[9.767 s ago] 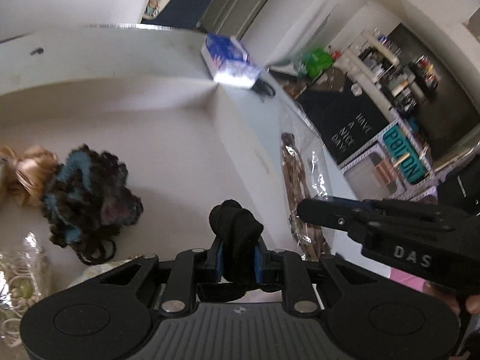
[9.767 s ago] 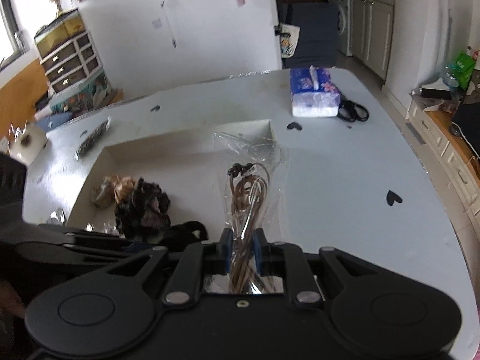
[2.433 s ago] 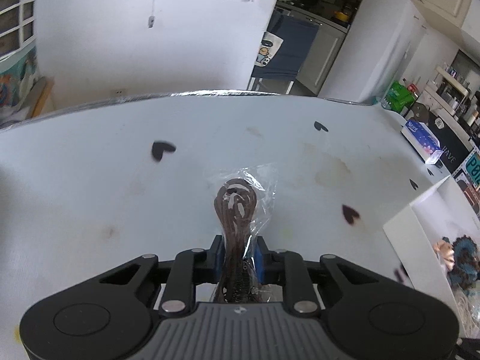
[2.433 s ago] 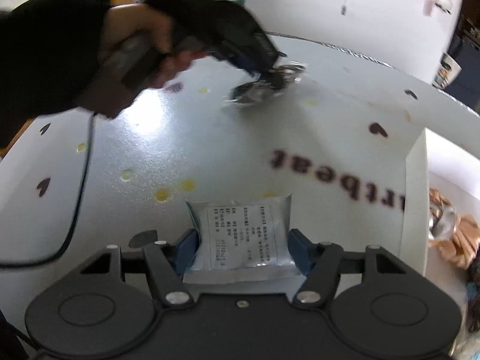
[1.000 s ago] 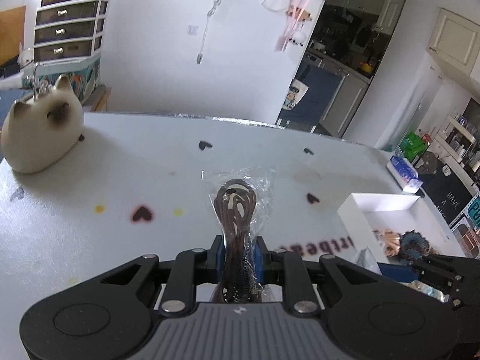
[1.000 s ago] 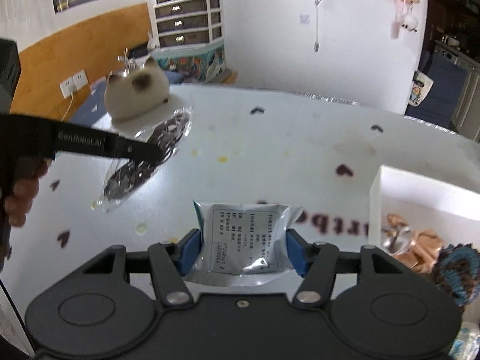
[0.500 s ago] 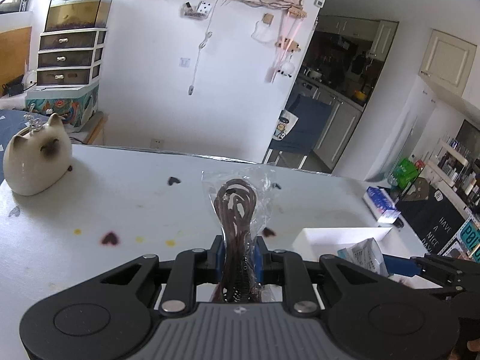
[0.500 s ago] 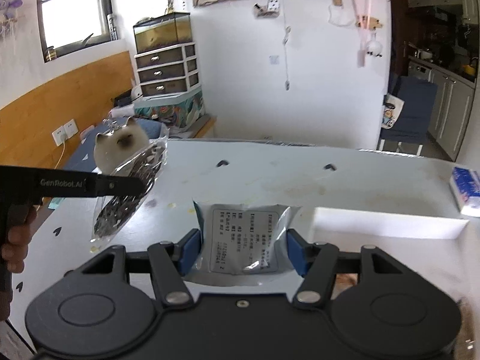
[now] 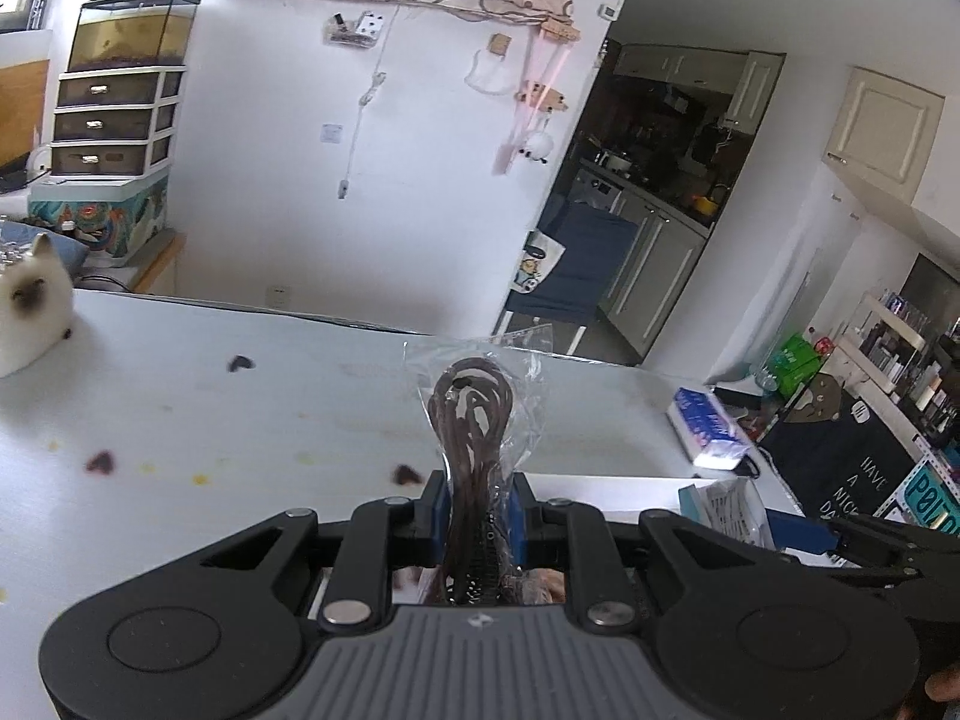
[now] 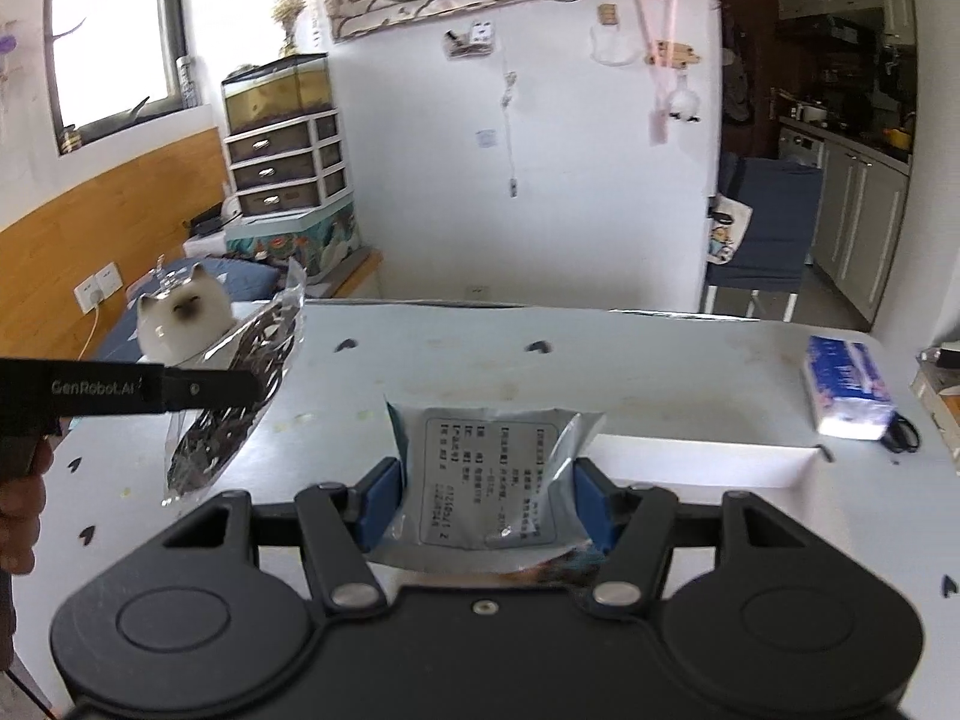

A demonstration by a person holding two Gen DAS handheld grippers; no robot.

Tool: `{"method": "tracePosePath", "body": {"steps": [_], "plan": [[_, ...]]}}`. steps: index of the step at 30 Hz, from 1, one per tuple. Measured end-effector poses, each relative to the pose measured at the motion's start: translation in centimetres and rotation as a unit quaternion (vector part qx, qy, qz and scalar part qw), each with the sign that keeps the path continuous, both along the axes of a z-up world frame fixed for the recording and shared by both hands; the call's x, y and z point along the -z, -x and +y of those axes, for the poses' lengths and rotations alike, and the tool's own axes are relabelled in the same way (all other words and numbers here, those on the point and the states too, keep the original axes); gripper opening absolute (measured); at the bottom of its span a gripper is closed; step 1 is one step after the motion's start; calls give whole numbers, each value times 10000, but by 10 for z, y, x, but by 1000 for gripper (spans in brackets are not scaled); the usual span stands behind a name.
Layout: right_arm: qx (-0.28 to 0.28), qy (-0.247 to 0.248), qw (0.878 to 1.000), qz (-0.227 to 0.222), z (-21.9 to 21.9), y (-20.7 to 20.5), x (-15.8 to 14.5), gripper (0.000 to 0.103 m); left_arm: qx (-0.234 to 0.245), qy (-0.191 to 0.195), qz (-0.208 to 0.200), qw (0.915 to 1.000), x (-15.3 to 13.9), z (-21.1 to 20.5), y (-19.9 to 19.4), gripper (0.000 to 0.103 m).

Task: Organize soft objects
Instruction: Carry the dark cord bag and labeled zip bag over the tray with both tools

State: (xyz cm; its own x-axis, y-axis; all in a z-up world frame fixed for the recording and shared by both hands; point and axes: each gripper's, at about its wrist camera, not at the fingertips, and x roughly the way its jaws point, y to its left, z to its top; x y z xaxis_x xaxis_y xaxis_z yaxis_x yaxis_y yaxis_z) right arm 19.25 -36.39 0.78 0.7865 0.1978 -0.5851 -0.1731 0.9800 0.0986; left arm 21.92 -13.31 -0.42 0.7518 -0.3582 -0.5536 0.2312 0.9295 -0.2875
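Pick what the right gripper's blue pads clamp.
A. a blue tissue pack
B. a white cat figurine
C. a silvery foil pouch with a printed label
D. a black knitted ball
C: the right gripper has its blue pads pressed on both sides of the silvery foil pouch with a printed label.

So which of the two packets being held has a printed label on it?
The silvery packet in the right gripper; the clear bag in the left gripper shows only dark brown coils.

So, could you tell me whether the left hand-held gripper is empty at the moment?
No, the left hand-held gripper is shut on a clear bag of brown hair ties, which sticks up between its blue pads.
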Motion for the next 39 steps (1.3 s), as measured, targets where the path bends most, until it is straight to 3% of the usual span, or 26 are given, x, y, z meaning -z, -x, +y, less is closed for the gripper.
{"method": "tracePosePath", "body": {"steps": [13, 24, 33, 39], "plan": [[488, 14, 9988, -39, -109, 5, 1, 63, 372, 457, 219, 9980, 18, -108, -3, 21], [896, -96, 9959, 61, -169, -5, 10, 63, 981, 925, 878, 9870, 56, -177, -29, 21], [1138, -175, 9929, 299, -202, -30, 25, 63, 1143, 852, 1484, 9786, 102, -224, -67, 21], [1134, -368, 9911, 585, -209, -53, 42, 63, 677, 530, 1702, 9816, 129, -234, -89, 21]]}}
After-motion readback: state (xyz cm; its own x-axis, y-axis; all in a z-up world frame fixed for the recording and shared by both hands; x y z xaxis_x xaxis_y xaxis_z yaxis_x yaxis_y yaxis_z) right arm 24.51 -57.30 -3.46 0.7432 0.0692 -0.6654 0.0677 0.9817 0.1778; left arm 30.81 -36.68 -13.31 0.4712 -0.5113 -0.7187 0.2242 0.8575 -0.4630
